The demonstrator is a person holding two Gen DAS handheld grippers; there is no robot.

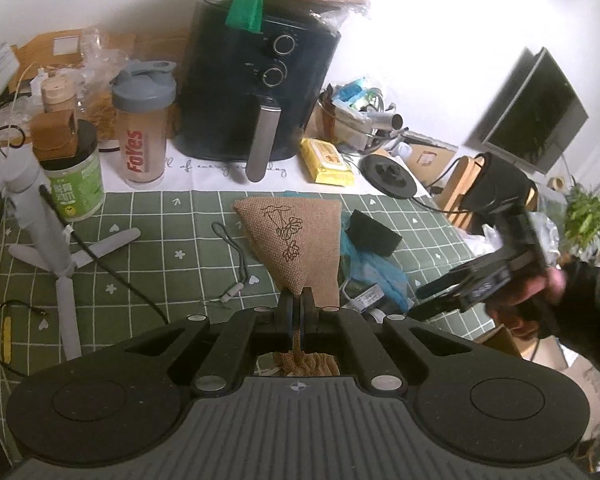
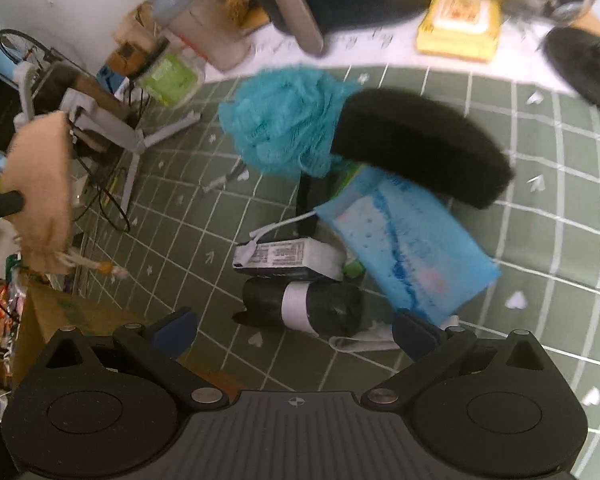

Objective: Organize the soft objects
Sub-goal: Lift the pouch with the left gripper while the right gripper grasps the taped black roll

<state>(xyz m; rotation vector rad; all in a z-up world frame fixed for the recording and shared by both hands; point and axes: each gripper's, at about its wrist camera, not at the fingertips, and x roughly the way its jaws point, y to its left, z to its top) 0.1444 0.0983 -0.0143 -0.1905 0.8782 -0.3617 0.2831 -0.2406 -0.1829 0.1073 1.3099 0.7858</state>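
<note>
The left gripper (image 1: 297,300) is clenched on the gathered neck of a burlap drawstring pouch (image 1: 296,240), whose body hangs in the centre of the left wrist view, clear of the green checked tablecloth (image 1: 152,248). Holding it by the neck lets the soft bag hang free, which looks like a way to carry it off without dragging anything with it. In the right wrist view the same pouch shows at the left edge of the frame.

The right gripper (image 2: 294,334) has its blue-padded fingers (image 2: 176,332) spread wide with nothing between them, pointing down at the pile in the middle of that frame. There a teal mesh bath pouf (image 2: 284,120) lies at upper centre, a black sponge (image 2: 420,148) leans across it, and a blue cloth (image 2: 412,240) lies beneath the sponge. At lower centre, nearest the fingers, lies a black roll of bags (image 2: 304,304) with a white band, below a small printed box (image 2: 288,260). The open stance suggests a pick from this pile is being lined up; which item I cannot tell.
</note>
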